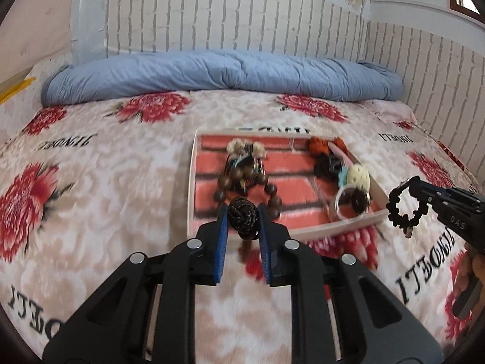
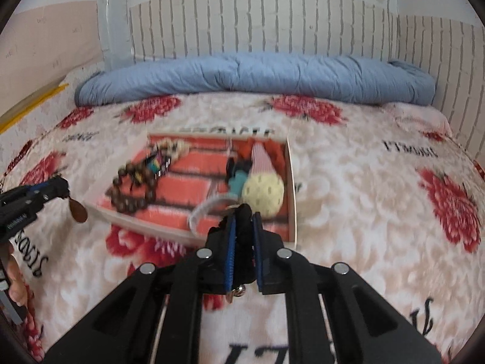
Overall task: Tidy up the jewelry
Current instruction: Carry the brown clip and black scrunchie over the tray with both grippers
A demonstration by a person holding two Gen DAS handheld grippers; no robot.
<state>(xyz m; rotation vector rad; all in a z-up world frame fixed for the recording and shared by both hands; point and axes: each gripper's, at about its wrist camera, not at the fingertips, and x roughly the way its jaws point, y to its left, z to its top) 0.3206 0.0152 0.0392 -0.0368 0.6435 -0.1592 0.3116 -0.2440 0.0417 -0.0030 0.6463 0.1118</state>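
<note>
Across a bed (image 1: 100, 163) covered in a pale blanket with red flowers, with a rolled blue quilt (image 1: 224, 74) along the far wall, sits a shallow white tray (image 1: 191, 188) with a red brick-pattern floor. It seems to be the sorting place, because the jewelry lies in two heaps: a brown bead bracelet (image 1: 248, 182) with smaller pieces on one side, and a cream round ornament (image 1: 358, 176) with hair ties and orange bits on the other. We hold both tools above the near edge of the tray. Our left gripper (image 1: 242, 216) pinches a dark braided knot (image 1: 242, 215); a brown drop that seems to hang from it shows in the right view. Our right gripper (image 2: 242, 223) is pressed together on a black chain bracelet (image 1: 404, 209), whose loop dangles free in the left view, likely lifted clear for moving. Motion blur smears the tray's contents, so small pieces are hard to name. Part of a hand (image 1: 476, 268) shows at the frame edge. Each gripper hides the tray rim behind it.
</note>
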